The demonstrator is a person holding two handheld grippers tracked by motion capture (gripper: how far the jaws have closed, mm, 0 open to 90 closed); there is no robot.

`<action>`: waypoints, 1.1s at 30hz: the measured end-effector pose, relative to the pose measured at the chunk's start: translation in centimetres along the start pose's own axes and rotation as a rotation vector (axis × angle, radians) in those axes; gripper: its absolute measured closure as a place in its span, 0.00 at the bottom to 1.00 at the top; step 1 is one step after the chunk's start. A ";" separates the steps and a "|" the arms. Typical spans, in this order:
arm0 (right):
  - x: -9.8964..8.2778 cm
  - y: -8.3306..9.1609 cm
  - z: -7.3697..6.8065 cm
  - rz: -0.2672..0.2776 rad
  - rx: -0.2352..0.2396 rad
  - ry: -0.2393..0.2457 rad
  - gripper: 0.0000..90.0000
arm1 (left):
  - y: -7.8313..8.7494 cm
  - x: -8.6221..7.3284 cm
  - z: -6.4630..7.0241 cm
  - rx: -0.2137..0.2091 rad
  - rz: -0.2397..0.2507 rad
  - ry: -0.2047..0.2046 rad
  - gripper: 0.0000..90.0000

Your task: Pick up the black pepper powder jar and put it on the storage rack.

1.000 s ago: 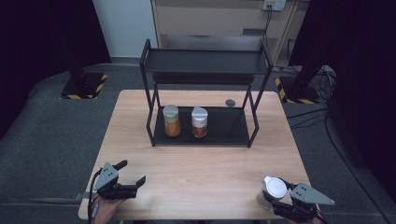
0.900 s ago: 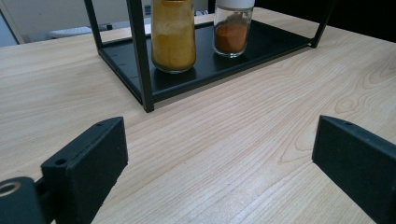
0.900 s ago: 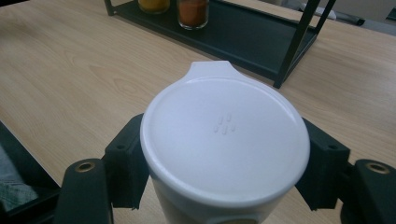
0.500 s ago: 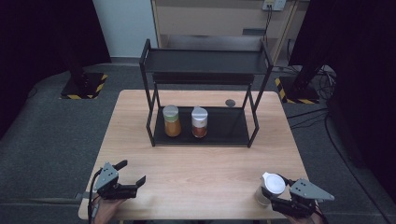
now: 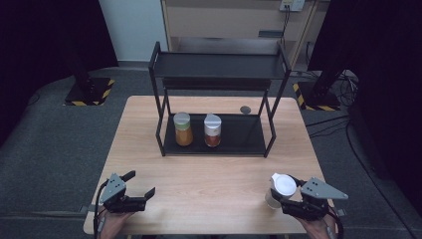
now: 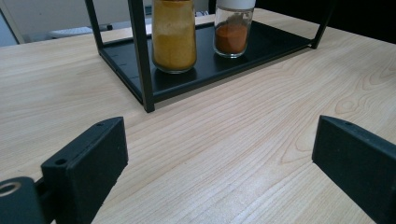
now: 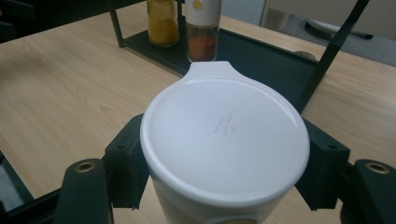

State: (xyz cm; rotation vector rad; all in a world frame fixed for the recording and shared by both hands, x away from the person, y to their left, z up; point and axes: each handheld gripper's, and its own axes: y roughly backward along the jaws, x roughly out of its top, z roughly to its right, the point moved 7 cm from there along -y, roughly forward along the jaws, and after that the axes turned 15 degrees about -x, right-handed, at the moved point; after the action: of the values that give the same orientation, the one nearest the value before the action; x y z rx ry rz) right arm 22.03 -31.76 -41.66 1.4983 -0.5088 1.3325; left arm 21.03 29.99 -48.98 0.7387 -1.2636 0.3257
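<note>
Right gripper point(image 5: 284, 199) clamped on white-lidded jar point(image 5: 281, 187), left gripper point(image 5: 141, 184) open, empty; best kept upright heading for far rack point(image 5: 217, 142).

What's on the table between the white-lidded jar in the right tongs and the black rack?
Nothing: in the high view, bare wood lies between the white-lidded jar in the right tongs and the black rack.

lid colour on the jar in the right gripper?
White lid, clearest in the right gripper view.
</note>
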 end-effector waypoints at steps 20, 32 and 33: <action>4.5 -3.6 -1.6 -0.004 0.042 -0.006 0.35 | 0.0 0.0 0.0 -0.002 0.000 0.000 0.03; 6.4 -5.9 -2.3 -0.011 0.033 -0.026 0.35 | 0.0 0.0 -0.1 -0.003 0.000 0.000 0.03; 6.6 -6.1 -2.3 -0.011 0.030 -0.029 0.35 | 0.0 0.0 -0.1 -0.004 -0.002 -0.001 0.03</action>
State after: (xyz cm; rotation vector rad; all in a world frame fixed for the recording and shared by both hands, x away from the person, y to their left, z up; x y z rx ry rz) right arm 27.97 -25.36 -38.43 1.5449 -0.5003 1.3170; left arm 21.07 30.06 -49.00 0.7368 -1.2643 0.3213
